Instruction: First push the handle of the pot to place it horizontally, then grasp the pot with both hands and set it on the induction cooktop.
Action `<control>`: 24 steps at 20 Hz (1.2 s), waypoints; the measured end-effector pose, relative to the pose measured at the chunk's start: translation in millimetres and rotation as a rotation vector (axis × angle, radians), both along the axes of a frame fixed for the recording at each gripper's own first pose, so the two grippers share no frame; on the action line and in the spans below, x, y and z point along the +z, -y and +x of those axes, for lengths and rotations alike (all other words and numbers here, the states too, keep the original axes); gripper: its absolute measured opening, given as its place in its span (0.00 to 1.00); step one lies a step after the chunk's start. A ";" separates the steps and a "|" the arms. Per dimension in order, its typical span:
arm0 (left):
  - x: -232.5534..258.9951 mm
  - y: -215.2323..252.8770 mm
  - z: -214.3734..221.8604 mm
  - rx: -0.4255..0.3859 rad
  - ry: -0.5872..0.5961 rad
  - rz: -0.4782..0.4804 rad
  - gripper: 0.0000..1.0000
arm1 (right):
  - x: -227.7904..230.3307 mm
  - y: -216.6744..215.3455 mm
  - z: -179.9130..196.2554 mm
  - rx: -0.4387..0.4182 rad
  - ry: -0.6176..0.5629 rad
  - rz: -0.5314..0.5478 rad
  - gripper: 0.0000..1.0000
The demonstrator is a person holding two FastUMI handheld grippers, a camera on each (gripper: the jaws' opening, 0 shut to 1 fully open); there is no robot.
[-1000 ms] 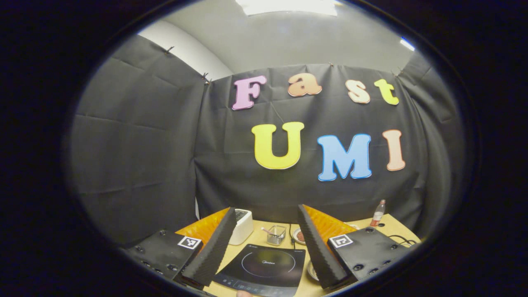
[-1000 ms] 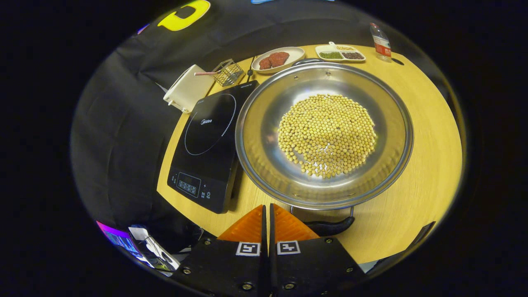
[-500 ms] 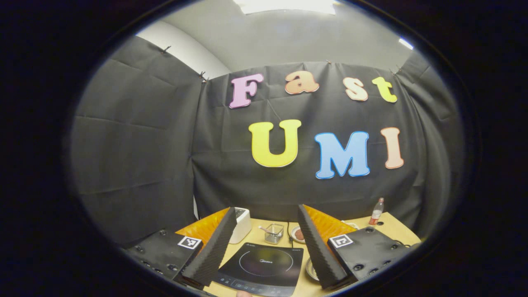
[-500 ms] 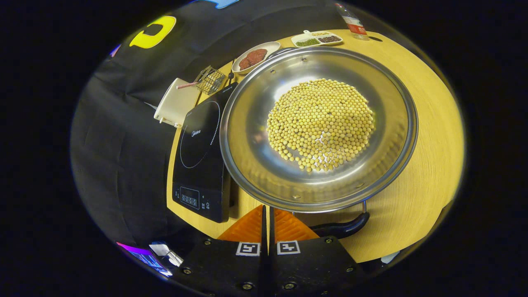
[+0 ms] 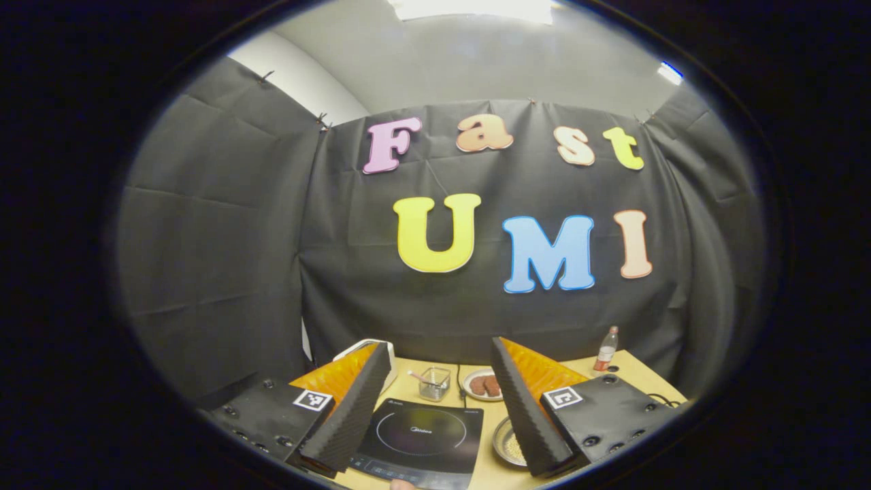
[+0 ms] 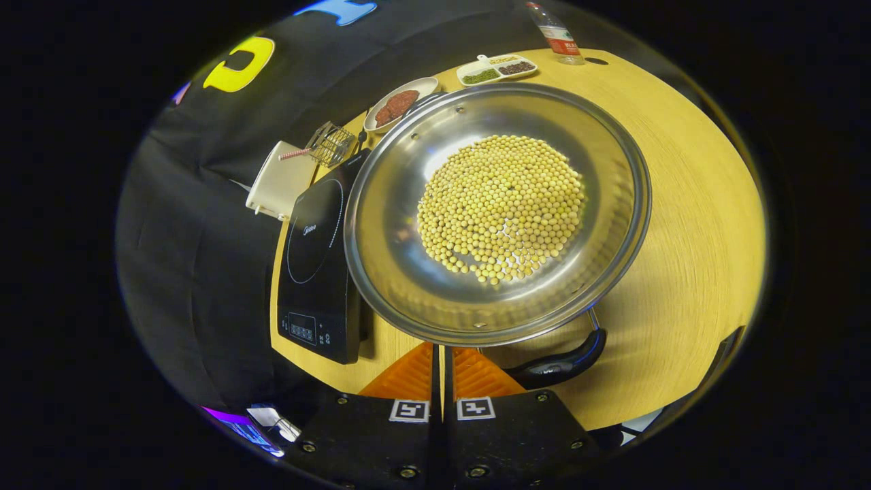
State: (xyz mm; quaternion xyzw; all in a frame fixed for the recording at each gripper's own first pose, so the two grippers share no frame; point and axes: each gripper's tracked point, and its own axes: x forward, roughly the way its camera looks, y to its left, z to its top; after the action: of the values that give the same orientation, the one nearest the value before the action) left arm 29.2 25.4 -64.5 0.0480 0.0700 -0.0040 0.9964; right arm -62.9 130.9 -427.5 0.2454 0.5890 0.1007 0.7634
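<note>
Since the earlier frames, the pot (image 6: 497, 211) has rotated: its black handle (image 6: 561, 361) has swung from the near edge toward the right, and the left gripper view has panned so the induction cooktop (image 5: 418, 442) sits lower and further left.

Right gripper (image 6: 441, 354): the two fingers meet with no visible gap and nothing held between them; the fingertips sit at the pot's near rim, just left of the handle.

Left gripper (image 5: 435, 408): fingers spread wide, nothing between them, raised above the table (image 6: 680, 224) and facing the booth wall.

Pot: steel, holding a heap of yellow beans (image 6: 500, 204), resting on the table just right of the cooktop, rim overlapping the cooktop's edge in the right gripper view. It is not on the cooktop.

Further back stand a white appliance (image 6: 275, 184), a wire basket (image 6: 331, 143), a plate of red pieces (image 6: 398, 105), a divided dish (image 6: 497, 68) and a bottle (image 6: 551, 34).
</note>
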 end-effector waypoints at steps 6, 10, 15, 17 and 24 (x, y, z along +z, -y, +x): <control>0.8 13.3 -0.8 -0.021 0.005 -0.013 0.99 | -3.8 25.4 -2.1 0.004 -0.003 -0.047 0.01; 5.9 18.5 3.5 -0.024 0.015 -0.042 0.99 | -6.1 44.2 -3.9 -0.004 -0.012 -0.078 0.01; 2.5 28.9 8.2 -0.038 0.008 -0.046 0.99 | -11.9 69.3 -3.5 -0.011 -0.025 -0.116 0.01; -0.4 33.3 10.5 -0.044 0.001 -0.043 0.99 | -14.8 82.0 -3.1 0.006 -0.022 -0.157 0.01; -12.7 49.7 21.0 -0.068 -0.026 -0.040 0.99 | -20.5 123.1 2.2 0.051 0.000 -0.271 0.01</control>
State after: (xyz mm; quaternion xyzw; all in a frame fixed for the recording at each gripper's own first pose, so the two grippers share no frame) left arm 50.3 -24.3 -77.2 0.0305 0.0812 -0.0398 0.9954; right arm -60.7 7.8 -448.0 0.1251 0.6031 0.0397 0.7868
